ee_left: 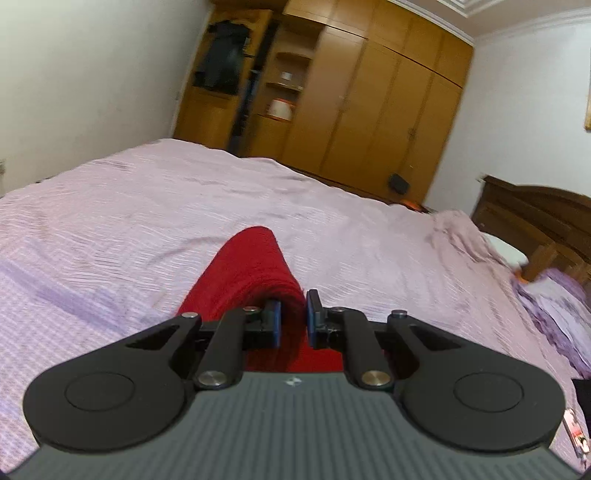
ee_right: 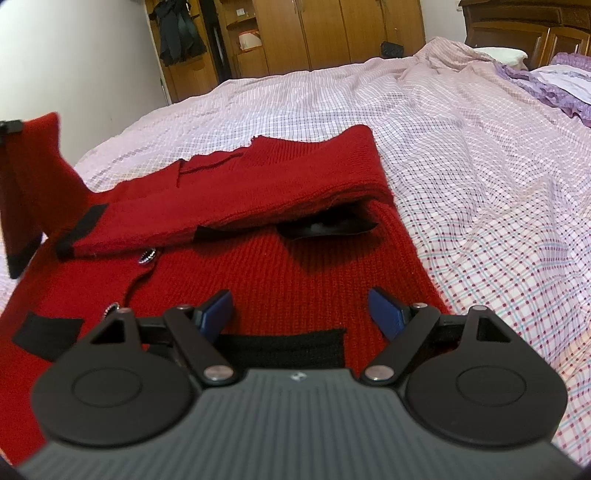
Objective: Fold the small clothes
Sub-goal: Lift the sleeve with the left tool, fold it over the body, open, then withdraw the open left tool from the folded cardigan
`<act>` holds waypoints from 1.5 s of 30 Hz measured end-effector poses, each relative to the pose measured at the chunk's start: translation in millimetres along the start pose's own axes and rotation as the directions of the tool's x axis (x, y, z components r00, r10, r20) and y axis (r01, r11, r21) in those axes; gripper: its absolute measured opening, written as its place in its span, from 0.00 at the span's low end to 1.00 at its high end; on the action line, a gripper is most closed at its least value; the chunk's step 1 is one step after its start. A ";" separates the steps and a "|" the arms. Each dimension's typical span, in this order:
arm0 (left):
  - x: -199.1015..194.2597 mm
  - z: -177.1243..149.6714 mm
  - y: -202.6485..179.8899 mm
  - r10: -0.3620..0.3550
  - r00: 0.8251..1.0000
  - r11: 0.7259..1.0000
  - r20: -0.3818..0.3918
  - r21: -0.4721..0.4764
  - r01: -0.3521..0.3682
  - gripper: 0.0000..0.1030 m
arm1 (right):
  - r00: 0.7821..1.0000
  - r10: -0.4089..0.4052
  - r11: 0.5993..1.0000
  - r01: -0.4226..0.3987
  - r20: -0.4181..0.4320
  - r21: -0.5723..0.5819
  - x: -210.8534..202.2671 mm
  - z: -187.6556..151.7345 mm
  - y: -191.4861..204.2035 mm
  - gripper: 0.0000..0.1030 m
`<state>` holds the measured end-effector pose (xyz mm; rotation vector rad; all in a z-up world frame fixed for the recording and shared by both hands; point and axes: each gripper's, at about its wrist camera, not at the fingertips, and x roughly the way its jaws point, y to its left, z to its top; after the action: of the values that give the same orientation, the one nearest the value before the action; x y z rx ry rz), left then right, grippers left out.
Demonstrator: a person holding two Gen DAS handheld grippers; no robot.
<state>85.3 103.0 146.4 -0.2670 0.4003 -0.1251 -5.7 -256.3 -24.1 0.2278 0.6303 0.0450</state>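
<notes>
Right wrist view: wide bed under a checked pink sheet, bare and free across the whole right side and far end, rumpled toward the headboard. Wardrobe along the far wall beyond the bed's far edge. Red knitted cardigan spread flat at the near left of the sheet, right hem edge running close to open sheet, one sleeve folded across the chest with its black cuff near the buttons. Other sleeve lifted clear of the bed at the far left edge. Right gripper spread wide above the lower front, nothing between its blue pads. Left wrist view: left gripper pressed together, pinching red knit, with open sheet ahead to the bed's far edge.
</notes>
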 end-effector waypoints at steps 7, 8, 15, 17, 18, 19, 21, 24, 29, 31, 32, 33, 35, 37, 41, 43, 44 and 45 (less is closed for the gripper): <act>32.8 -24.1 -48.0 -0.059 0.995 0.996 -0.079 0.061 0.064 0.15 | 1.000 0.015 1.000 -0.015 0.008 0.018 -1.2 -0.1 -2.8 0.80; 38.6 -29.4 -55.4 -0.062 0.994 0.995 -0.095 0.072 0.069 0.15 | 1.000 0.018 1.000 -0.018 0.010 0.022 -2.2 -0.4 -3.7 0.80; 75.7 -70.0 -81.4 -0.083 0.975 0.986 -0.205 0.125 0.110 0.15 | 0.999 0.030 0.999 -0.031 0.016 0.040 -3.4 -0.5 -6.8 0.80; 85.9 -84.0 -86.8 -0.078 0.967 0.983 -0.242 0.146 0.115 0.15 | 0.999 0.031 0.999 -0.031 0.016 0.041 -3.6 -0.4 -7.1 0.80; 89.7 -89.6 -85.1 -0.072 0.963 0.982 -0.259 0.151 0.114 0.15 | 0.999 0.031 0.999 -0.032 0.016 0.041 -3.6 -0.5 -7.1 0.80; 95.1 -96.9 -85.6 -0.069 0.957 0.981 -0.281 0.156 0.117 0.15 | 0.999 0.031 0.999 -0.032 0.016 0.042 -3.6 -0.5 -7.1 0.80; 104.9 -110.1 -85.4 -0.063 0.944 0.979 -0.324 0.164 0.121 0.15 | 0.999 0.032 0.999 -0.032 0.017 0.042 -3.5 -0.5 -7.2 0.80; 113.0 -121.6 -84.2 -0.058 0.930 0.977 -0.363 0.170 0.128 0.16 | 0.999 0.033 0.999 -0.033 0.017 0.043 -3.3 -0.4 -7.3 0.80; 113.1 -129.1 -85.4 -0.041 0.920 0.971 -0.391 0.200 0.128 0.23 | 0.999 0.031 0.999 -0.032 0.016 0.042 -3.3 -0.5 -7.4 0.80; 110.0 -127.7 -86.8 -0.033 0.916 0.968 -0.400 0.215 0.128 0.26 | 0.999 0.031 0.999 -0.032 0.016 0.042 -3.0 -0.4 -7.6 0.80; 107.6 -126.4 -87.5 -0.027 0.914 0.966 -0.405 0.224 0.128 0.27 | 0.999 0.031 0.999 -0.032 0.016 0.042 -2.9 -0.5 -7.6 0.80; 105.1 -125.5 -88.1 -0.023 0.912 0.964 -0.409 0.232 0.128 0.30 | 0.999 0.032 0.999 -0.032 0.016 0.043 -2.9 -0.5 -7.6 0.80; 97.7 -122.3 -89.1 -0.016 0.911 0.962 -0.412 0.241 0.126 0.42 | 0.999 0.031 0.999 -0.032 0.016 0.042 -2.6 -0.4 -7.4 0.80; 88.9 -120.2 -87.9 0.005 0.908 0.964 -0.420 0.244 0.108 0.53 | 0.999 0.030 0.999 -0.031 0.016 0.041 -2.8 -0.4 -7.6 0.80; 71.5 -118.2 -79.0 0.012 0.906 0.968 -0.423 0.232 0.096 0.54 | 0.999 0.031 0.999 -0.032 0.016 0.042 -2.9 -0.7 -7.8 0.80; 63.7 -116.9 -72.7 0.023 0.904 0.972 -0.426 0.223 0.080 0.54 | 0.999 0.030 0.999 -0.031 0.015 0.041 -2.8 -0.6 -7.7 0.80; 59.2 -116.1 -68.4 0.029 0.904 0.973 -0.426 0.218 0.072 0.54 | 0.999 0.030 0.999 -0.031 0.015 0.041 -2.8 -0.7 -8.0 0.80; 55.8 -115.2 -65.1 0.034 0.904 0.974 -0.426 0.215 0.065 0.54 | 0.999 0.029 0.999 -0.030 0.014 0.041 -2.7 -0.7 -8.1 0.80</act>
<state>85.7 4.4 42.0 -0.0141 0.8162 -0.2452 -8.5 -264.3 -24.9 0.2768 0.6145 0.0592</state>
